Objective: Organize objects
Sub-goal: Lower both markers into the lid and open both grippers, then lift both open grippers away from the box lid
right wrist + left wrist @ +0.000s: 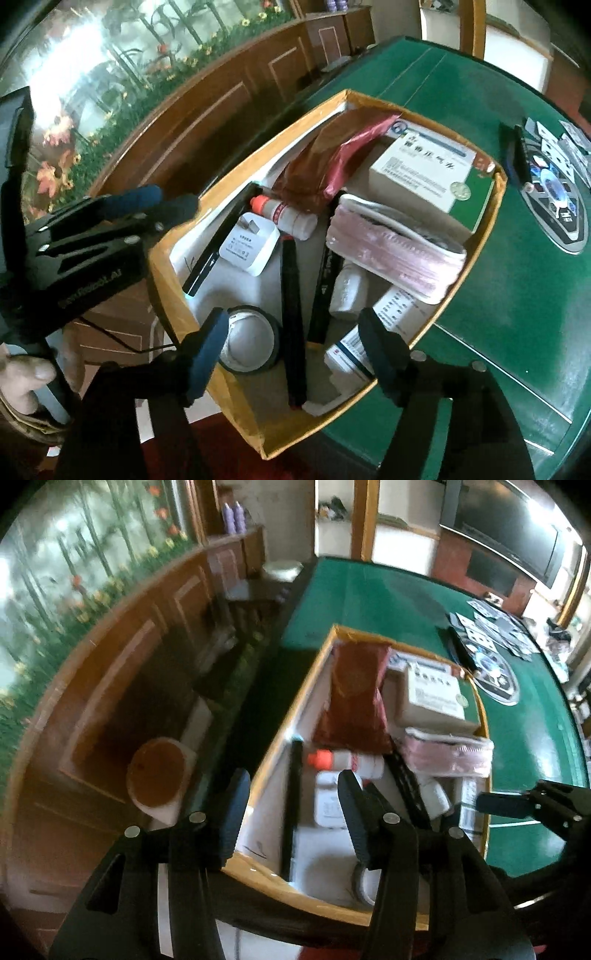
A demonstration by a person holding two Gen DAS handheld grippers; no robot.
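Over the crowded box (pixel 177 280) at the green table's (pixel 517 332) edge, both grippers, left (pixel 291 812) and right (pixel 295 350), hover with fingers wide and empty; a careless nudge could tip it floorward.

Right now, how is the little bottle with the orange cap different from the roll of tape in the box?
The bottle is long, thin and lying on its side; the tape roll is a round ring lying flat. The bottle has an orange cap and red print; the tape roll is white with a dark rim. Both lie inside the cardboard box.
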